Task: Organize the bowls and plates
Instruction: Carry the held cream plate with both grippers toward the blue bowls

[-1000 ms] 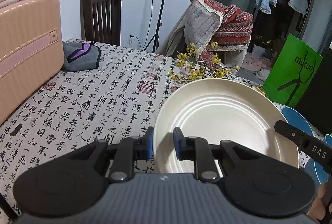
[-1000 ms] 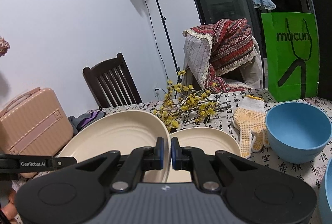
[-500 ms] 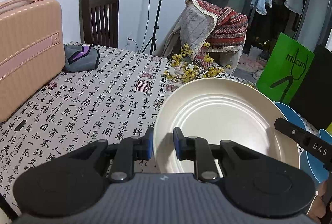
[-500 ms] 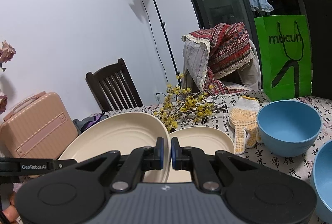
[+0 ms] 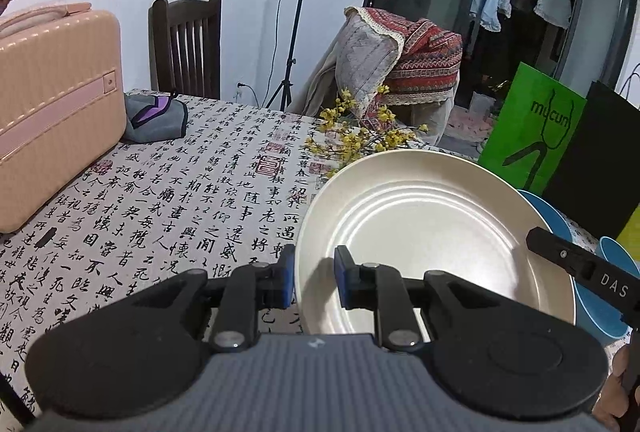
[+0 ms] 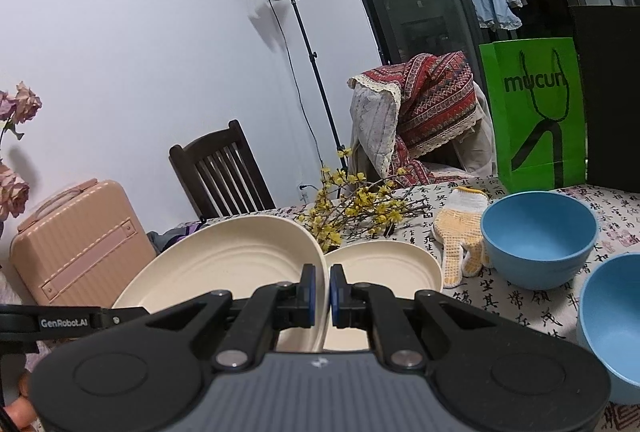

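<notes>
Left gripper (image 5: 314,282): blue-padded jaws clamped on the near left rim of the large cream plate (image 5: 432,248), one pad outside the rim, one inside the well.

Right gripper (image 6: 321,290): jaws drawn together on the opposite rim of the same plate (image 6: 224,268); its dark arm also crosses the plate's right edge in the left wrist view.

Large cream plate: held between both grippers, lifted clear of the tablecloth (image 5: 168,200) and tilted.

Second cream plate (image 6: 384,266): smaller, flat on the cloth just beyond the right gripper, its left edge partly hidden behind the held plate.

Blue bowl (image 6: 540,236): upright, right of the smaller plate.

Second blue bowl (image 6: 612,324): at the right edge of the right wrist view, cut by the frame.

Knit glove (image 6: 460,232): yellow-dotted, lying between the smaller plate and the first bowl, touching the bowl's side.

Yellow flower sprigs (image 6: 356,208): lying on the cloth just behind both plates.

Pink suitcase (image 5: 52,112): on the table's left side, well apart from the plates.

Grey-purple pouch (image 5: 154,118): beside the suitcase.

Green paper bag (image 6: 534,112): standing at the far right of the table, a black bag (image 6: 612,96) next to it.

Surroundings: dark wooden chair (image 5: 186,44), light stand (image 6: 298,72), blanket-draped chair (image 6: 424,112).
</notes>
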A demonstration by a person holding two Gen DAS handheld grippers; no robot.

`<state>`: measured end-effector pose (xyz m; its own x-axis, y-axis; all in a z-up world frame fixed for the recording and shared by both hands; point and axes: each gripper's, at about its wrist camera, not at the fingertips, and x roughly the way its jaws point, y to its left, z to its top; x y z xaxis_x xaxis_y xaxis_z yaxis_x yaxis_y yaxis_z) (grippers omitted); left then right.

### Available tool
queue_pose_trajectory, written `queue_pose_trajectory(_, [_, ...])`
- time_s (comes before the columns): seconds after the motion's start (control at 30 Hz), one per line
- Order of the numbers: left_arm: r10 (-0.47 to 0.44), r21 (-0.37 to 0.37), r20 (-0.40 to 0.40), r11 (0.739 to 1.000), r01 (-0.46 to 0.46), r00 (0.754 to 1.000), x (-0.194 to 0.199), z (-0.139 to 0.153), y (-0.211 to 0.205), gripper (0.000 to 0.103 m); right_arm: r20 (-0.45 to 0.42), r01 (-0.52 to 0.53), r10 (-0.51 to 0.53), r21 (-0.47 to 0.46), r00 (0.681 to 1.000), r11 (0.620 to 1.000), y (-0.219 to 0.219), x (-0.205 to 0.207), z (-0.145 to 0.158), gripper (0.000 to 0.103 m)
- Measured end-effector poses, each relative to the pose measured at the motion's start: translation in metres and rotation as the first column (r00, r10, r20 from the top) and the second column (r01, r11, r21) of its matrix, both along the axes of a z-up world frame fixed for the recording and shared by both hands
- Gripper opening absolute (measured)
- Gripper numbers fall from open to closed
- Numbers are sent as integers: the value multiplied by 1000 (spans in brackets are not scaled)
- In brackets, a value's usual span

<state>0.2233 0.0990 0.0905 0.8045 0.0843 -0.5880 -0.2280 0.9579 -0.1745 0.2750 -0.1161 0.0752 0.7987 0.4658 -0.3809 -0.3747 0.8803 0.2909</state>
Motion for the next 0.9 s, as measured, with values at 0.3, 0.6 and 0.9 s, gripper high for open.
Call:
queue_pose_trajectory(0.3, [-21,1,29,1000,21,999,-22,2,-11,20,29,13,-12,-4,999,1000,-11,-27,5,8])
queue_pose_trajectory(0.6, [-49,-2,56,999,49,997,-43,0,-24,19,48,38,-37,-14,998,999,-24,-54,6,8])
queue_pose_trajectory(0.9, [-65,-6,90,998,65,994,-62,0,-33,19,48,55,-54,-16,997,998,-37,-73,1,8])
